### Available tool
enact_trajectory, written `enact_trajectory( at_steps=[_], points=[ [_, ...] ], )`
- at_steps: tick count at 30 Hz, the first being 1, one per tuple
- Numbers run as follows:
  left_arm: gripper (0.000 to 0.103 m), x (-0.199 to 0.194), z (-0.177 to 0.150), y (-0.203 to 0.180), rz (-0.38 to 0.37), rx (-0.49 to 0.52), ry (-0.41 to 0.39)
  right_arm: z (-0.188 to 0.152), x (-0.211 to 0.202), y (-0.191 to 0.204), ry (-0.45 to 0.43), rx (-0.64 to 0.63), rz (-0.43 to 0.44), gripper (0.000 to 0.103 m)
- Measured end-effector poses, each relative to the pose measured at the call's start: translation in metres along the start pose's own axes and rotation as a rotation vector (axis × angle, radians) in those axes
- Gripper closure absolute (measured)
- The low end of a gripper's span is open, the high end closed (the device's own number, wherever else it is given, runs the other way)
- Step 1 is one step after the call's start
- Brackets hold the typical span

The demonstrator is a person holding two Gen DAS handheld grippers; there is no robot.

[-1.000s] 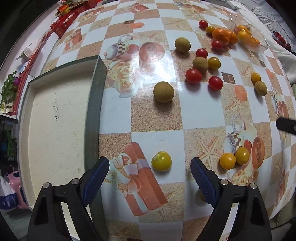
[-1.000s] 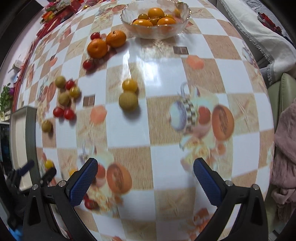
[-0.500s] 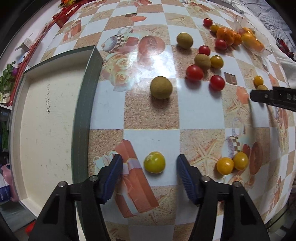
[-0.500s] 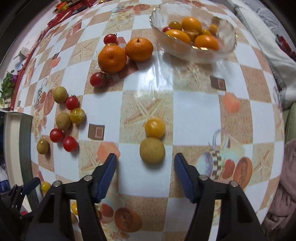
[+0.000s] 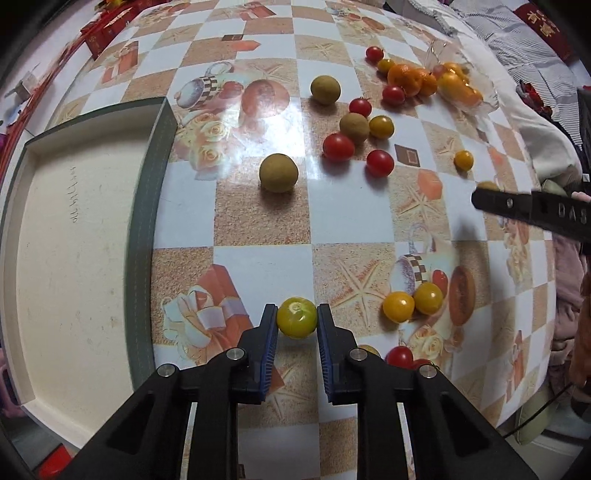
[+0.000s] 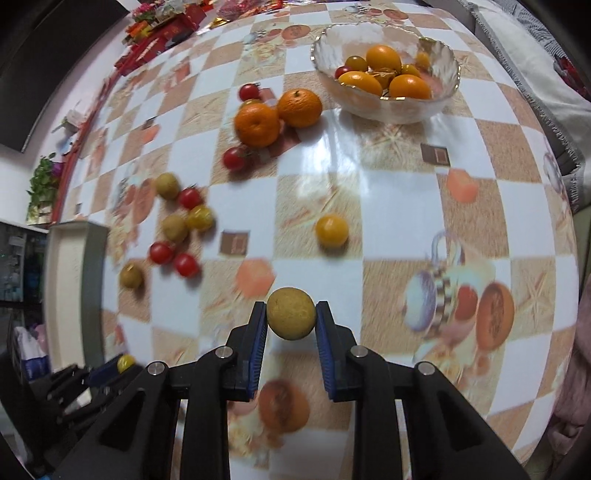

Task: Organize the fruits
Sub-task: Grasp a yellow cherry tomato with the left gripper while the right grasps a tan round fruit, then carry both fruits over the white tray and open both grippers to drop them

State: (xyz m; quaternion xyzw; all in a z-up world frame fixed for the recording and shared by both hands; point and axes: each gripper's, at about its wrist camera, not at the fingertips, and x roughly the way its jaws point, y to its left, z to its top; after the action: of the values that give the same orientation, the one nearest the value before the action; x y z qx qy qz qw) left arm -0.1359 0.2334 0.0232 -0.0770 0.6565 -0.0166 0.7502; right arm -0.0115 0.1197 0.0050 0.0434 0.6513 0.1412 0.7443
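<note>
My left gripper (image 5: 297, 322) is shut on a yellow tomato (image 5: 296, 317) at the near table edge, right of the box lid's green rim (image 5: 146, 229). My right gripper (image 6: 291, 321) is shut on a tan round fruit (image 6: 291, 313). A yellow tomato (image 6: 331, 230) lies just beyond it. Further off stands a glass bowl (image 6: 384, 107) with oranges and small tomatoes in it. Loose red tomatoes (image 5: 338, 147), tan fruits (image 5: 278, 172) and two oranges (image 6: 258, 123) lie scattered on the tablecloth. The right gripper's finger (image 5: 532, 212) shows at the right of the left wrist view.
Two yellow tomatoes (image 5: 412, 302) and red ones (image 5: 399, 356) lie right of my left gripper. Red boxes (image 6: 162, 29) line the far table edge. A grey blanket (image 5: 517, 48) lies beyond the bowl. A plant (image 6: 44, 181) stands off the left edge.
Both grippers went from wide open to shut: the left closed on the yellow tomato, the right moved forward over the table and closed on the tan fruit.
</note>
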Motion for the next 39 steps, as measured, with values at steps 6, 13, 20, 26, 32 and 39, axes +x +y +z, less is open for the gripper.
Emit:
enact_trajectory(
  at_steps=[6, 13, 20, 26, 32, 39],
  points=[
    [0.080, -0.030, -0.011, 0.011, -0.001, 0.033, -0.023, -0.035, -0.021, 0.003, 0.013, -0.001, 0.055, 0.075],
    [0.080, -0.053, -0.027, 0.028, 0.003, 0.018, -0.058, -0.056, -0.030, 0.029, 0.033, -0.035, 0.067, 0.075],
    [0.080, -0.075, -0.037, 0.069, 0.028, -0.048, -0.109, -0.057, -0.032, 0.084, 0.054, -0.141, 0.095, 0.075],
    [0.080, -0.084, -0.054, 0.123, 0.091, -0.146, -0.130, -0.048, -0.021, 0.145, 0.077, -0.259, 0.132, 0.074],
    [0.080, -0.080, -0.067, 0.177, 0.153, -0.250, -0.120, -0.040, -0.001, 0.213, 0.103, -0.377, 0.165, 0.075],
    [0.080, -0.064, -0.069, 0.218, 0.203, -0.320, -0.094, -0.027, 0.033, 0.267, 0.149, -0.471, 0.164, 0.075]
  ],
)
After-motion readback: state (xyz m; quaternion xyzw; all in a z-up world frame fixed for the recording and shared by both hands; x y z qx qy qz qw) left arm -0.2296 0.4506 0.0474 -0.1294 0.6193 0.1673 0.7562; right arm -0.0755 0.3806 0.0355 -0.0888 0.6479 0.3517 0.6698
